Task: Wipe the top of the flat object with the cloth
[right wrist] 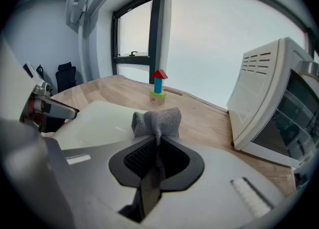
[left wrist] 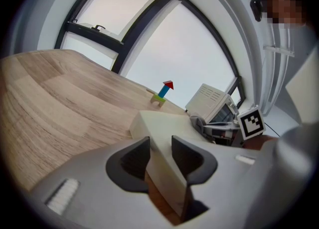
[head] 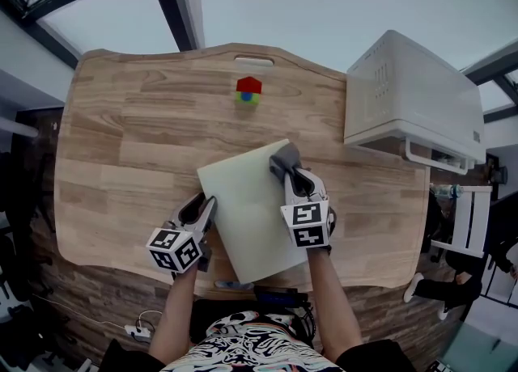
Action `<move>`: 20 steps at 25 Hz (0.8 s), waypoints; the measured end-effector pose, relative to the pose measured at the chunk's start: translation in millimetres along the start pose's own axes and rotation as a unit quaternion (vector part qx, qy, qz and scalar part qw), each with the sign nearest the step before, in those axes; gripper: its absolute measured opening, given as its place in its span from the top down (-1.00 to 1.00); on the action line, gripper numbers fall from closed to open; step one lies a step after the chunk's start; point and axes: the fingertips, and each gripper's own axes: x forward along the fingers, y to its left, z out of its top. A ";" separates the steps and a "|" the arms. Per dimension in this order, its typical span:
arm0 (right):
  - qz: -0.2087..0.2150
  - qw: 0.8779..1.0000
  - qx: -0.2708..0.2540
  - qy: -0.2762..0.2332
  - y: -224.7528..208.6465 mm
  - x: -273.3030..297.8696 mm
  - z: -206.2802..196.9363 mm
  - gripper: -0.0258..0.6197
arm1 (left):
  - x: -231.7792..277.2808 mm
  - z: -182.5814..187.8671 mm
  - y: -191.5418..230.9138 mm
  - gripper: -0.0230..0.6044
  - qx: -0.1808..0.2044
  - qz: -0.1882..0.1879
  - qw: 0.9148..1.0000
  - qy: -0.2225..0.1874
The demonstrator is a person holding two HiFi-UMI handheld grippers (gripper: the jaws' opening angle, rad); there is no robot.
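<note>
Nearest us, at the bottom of the head view, our 2 forearms (head: 182,306) lead up to the grippers at the board (head: 251,213). It is a pale flat slab lying askew on the table (head: 121,144), at the lower centre of the frame.

Our right gripper (head: 290,175) is pressed together on the cloth (head: 285,158). This grey bunch sticks out past the tips over the board's upper right corner. Whether it already touches the top we cannot tell.

Our left gripper (head: 205,205) sits at the board's left edge. Its own view shows that edge between the jaws with both lying against it, so we read it as pinching the board to steady it.

We judge the wiping step to be in hand, at the far corner. The next move calls for pressing the cloth flat on the top and drawing it toward the bottom of the frame, while the left grip stops the board sliding.

Further out stand toy blocks (head: 248,90) at upper centre and a white appliance (head: 413,95) at upper right, both well apart from the board.
</note>
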 end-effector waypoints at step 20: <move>0.030 0.999 0.007 0.021 5.0 26.3 22.0 0.86 | 1.3 0.2 1.3 0.41 -0.016 -0.008 1.000 -0.004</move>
